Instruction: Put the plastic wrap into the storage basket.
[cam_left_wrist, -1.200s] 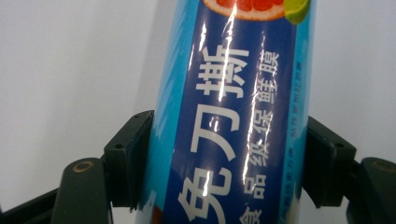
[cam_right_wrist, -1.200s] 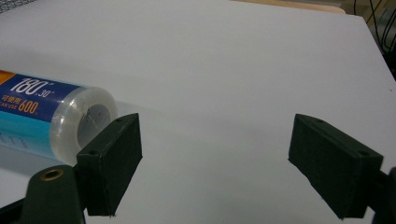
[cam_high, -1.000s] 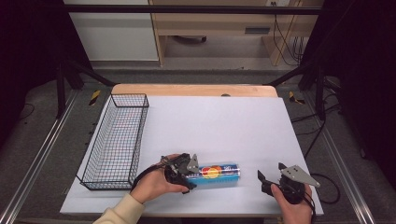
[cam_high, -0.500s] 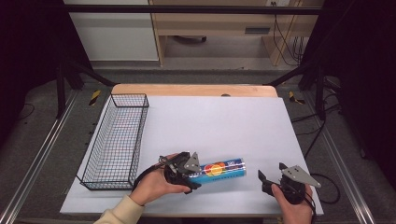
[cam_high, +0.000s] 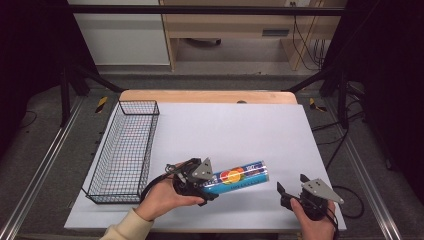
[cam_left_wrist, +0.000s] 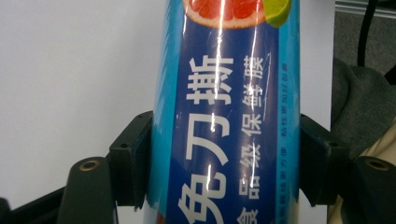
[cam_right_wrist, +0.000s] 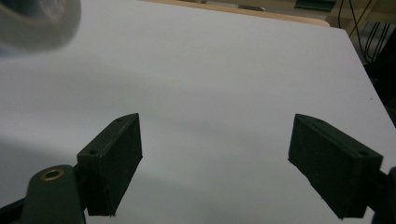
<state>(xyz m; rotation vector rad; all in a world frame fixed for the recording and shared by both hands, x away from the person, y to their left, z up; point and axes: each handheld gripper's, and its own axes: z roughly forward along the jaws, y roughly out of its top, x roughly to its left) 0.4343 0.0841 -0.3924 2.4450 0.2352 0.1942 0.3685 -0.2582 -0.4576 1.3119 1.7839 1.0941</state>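
A blue roll of cling film (cam_high: 239, 176) with a fruit picture and white Chinese print is lifted at its right end, above the white table top (cam_high: 225, 130). My left gripper (cam_high: 209, 181) is shut on the roll's left end. In the left gripper view both black jaws press the sides of the roll (cam_left_wrist: 224, 112). My right gripper (cam_high: 291, 187) stands open near the table's front right corner, nothing between its fingers (cam_right_wrist: 114, 158). The roll's blurred end (cam_right_wrist: 35, 23) shows at the top left of the right gripper view.
A black wire basket (cam_high: 122, 150) lies along the left side of the table, with nothing in it. A wooden edge (cam_high: 210, 96) runs along the far side. Cables (cam_high: 345, 192) trail off the front right corner.
The left gripper has raised the roll: its right end has risen and swung farther from the person. The right gripper has stayed put.
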